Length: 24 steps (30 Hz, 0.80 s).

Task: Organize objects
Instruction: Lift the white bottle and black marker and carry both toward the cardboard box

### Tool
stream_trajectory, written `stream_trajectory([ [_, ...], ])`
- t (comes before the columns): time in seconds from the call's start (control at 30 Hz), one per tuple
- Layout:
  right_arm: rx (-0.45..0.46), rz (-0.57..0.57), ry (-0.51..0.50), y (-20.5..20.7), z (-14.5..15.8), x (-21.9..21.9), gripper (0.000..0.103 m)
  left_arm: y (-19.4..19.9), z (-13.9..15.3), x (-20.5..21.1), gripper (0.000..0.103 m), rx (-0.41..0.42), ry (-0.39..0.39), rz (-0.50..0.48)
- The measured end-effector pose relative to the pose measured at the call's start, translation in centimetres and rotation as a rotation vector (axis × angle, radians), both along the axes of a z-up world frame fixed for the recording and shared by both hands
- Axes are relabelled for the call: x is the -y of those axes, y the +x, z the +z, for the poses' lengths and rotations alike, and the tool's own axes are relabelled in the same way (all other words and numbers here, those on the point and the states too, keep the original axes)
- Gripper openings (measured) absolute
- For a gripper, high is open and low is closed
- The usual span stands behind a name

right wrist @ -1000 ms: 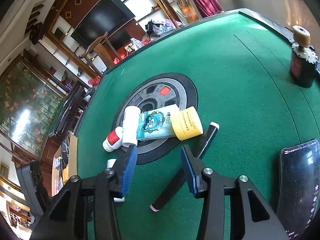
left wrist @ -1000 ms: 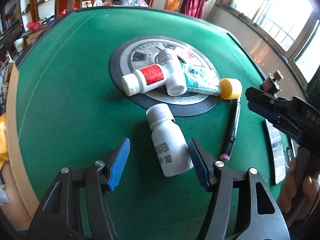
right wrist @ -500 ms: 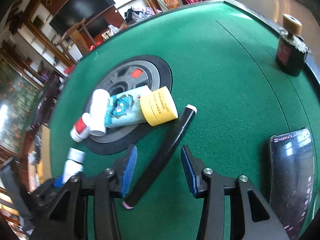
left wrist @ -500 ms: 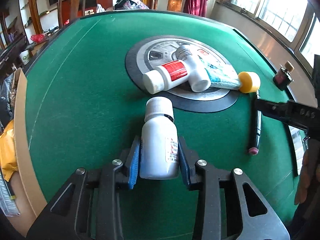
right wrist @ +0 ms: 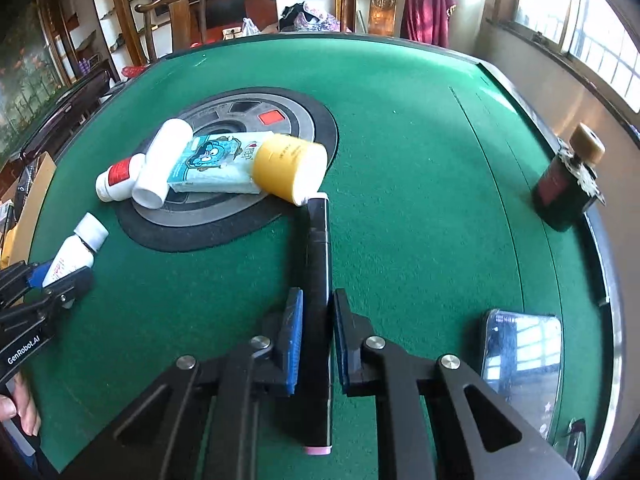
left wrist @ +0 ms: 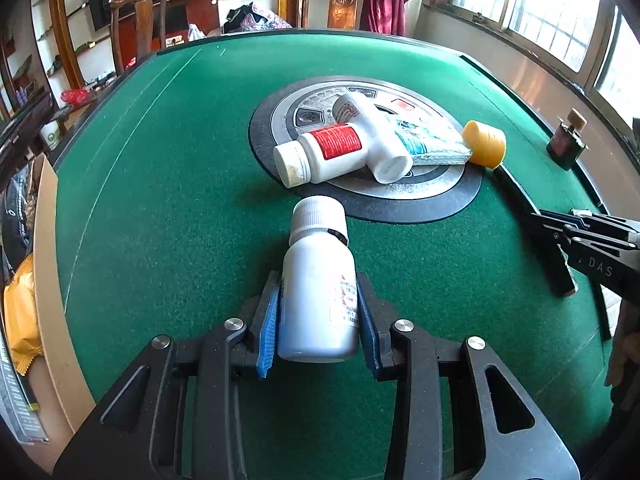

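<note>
My left tongs [left wrist: 318, 320] gripped a white bottle [left wrist: 316, 280] lying on the green bench [left wrist: 160, 180], its cap toward the round centre plate [left wrist: 400, 196]. There lay two more bottles [left wrist: 328, 152], a tissue pack [right wrist: 216, 164] and a yellow jar [right wrist: 288, 168]. My right tongs [right wrist: 316, 340] were clamped on a black marker [right wrist: 318, 260] lying flat.

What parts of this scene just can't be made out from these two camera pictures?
- White bottle: label print too small to read in the left wrist view; its sides are covered by the left gripper pads.
- Black marker: its middle is hidden between the right gripper pads in the right wrist view.
- Phone: glare hides the screen.
- Dark bottle: label blurred.
</note>
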State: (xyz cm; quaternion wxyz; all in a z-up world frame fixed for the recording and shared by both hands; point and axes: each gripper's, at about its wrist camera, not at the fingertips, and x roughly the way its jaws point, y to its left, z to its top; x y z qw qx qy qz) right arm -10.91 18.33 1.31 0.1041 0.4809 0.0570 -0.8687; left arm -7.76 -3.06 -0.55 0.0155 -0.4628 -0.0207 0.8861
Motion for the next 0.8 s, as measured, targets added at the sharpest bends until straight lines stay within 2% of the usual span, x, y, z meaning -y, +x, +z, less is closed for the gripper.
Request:
stream_trajectory([
  [0.43, -0.058, -0.035, 0.044, 0.3, -0.5, 0.9, 0.014, 0.1, -0.2, -0.6, 0.035, -0.024, -0.037, -0.001],
  [0.7, -0.062, -0.049, -0.007, 0.4, -0.4, 0.9, 0.013, 0.1, -0.3, -0.8, 0.035, -0.030, -0.044, 0.004],
  [0.8, -0.098, -0.056, -0.024, 1.0, 0.6, 1.0, 0.013, 0.2, -0.3, -1.0, 0.036, -0.037, -0.050, 0.007],
])
